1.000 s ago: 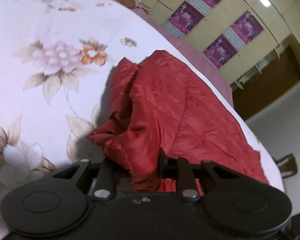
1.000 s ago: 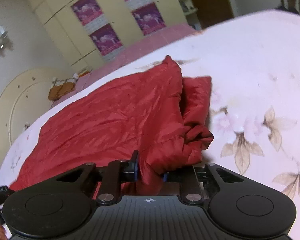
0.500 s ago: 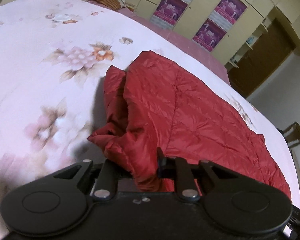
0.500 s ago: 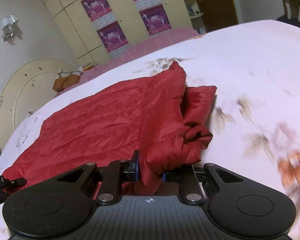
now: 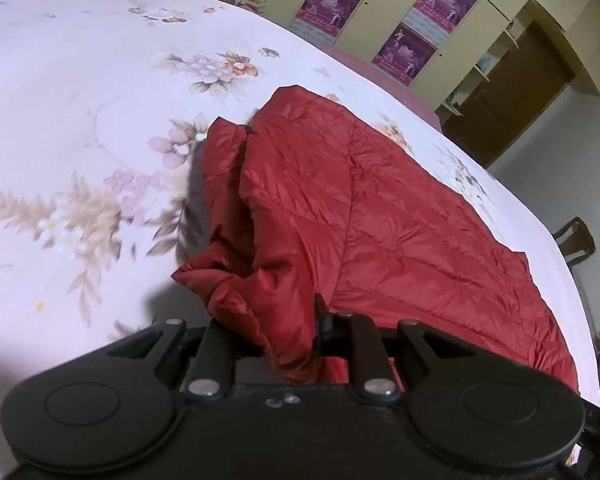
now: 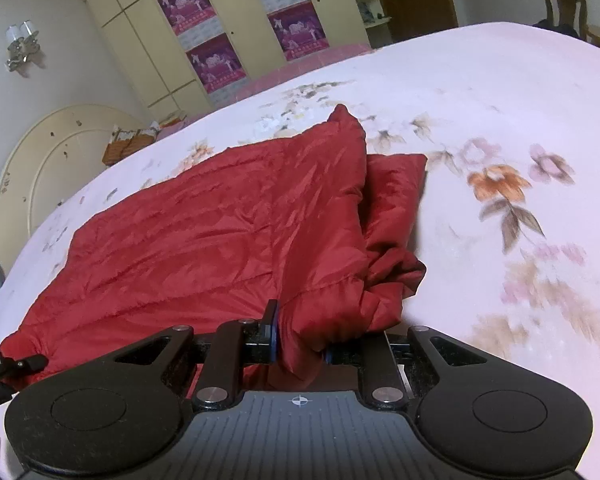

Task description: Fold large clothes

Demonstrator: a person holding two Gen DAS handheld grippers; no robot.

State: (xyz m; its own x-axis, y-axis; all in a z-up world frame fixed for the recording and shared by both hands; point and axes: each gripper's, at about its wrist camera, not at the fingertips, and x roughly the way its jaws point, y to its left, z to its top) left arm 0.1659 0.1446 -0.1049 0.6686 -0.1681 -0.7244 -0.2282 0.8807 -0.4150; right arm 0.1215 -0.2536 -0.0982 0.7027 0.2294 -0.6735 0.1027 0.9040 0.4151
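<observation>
A red quilted jacket (image 5: 380, 216) lies spread on a bed with a pale floral sheet (image 5: 80, 120). My left gripper (image 5: 288, 340) is shut on a bunched edge of the jacket near a folded sleeve (image 5: 220, 184). In the right wrist view the jacket (image 6: 220, 232) stretches away to the left, and my right gripper (image 6: 300, 344) is shut on its near edge beside the other folded sleeve (image 6: 396, 192). The cloth hides the fingertips of both grippers.
The floral sheet (image 6: 500, 100) extends wide around the jacket. Cream wardrobes with purple posters (image 6: 220, 40) stand behind the bed, a round headboard (image 6: 40, 160) at the left. A wooden chair (image 5: 576, 240) stands by the bed's edge.
Both grippers have kept their hold on the jacket and moved with it over the sheet; the views have shifted, showing more bed and more of the jacket laid out.
</observation>
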